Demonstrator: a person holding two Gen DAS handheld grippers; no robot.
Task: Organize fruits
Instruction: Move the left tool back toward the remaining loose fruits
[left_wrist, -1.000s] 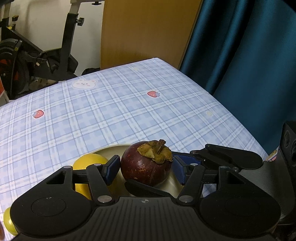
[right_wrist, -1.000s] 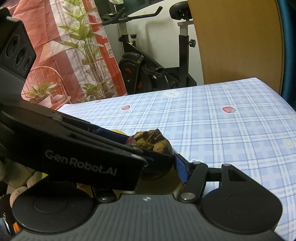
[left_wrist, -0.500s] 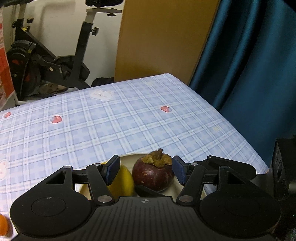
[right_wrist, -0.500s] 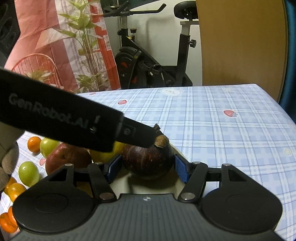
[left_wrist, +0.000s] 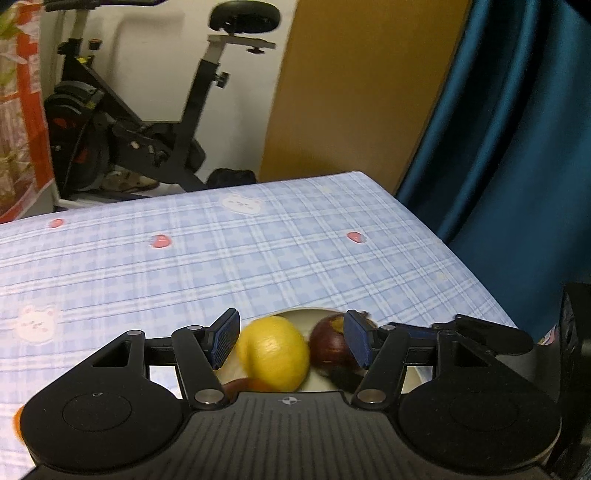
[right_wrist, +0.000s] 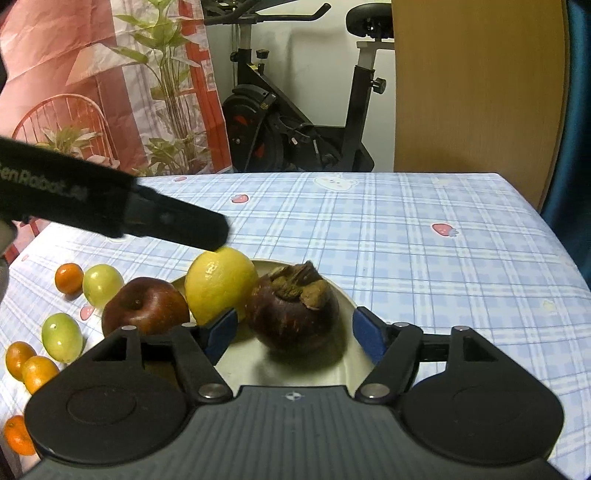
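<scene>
On plate (right_wrist: 347, 295): mangosteen (right_wrist: 291, 314) at centre, lemon (right_wrist: 219, 284) touching at 10 o'clock.
Right tongs (right_wrist: 295, 332): just been opening, pads clear of mangosteen between them.
Left tongs (left_wrist: 290, 341): parted, gripping nothing, above lemon.
Bench (right_wrist: 424, 251): apple (right_wrist: 144, 310), small fruits at 9 o'clock.

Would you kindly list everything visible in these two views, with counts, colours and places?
Mangosteen: one, dark purple, on the plate.
Lemon: one, yellow, on the plate beside the mangosteen.
Apple: one, dark red, at the plate's left edge.
Plate: one, cream.
Green fruits: two, left of the apple.
Oranges: at least four, small, far left.
Tablecloth: blue check.
Exercise bike: black, behind the table.
Curtain: teal, right.
Left claw: open.
Right claw: open, jaws just widened around the mangosteen.
</scene>
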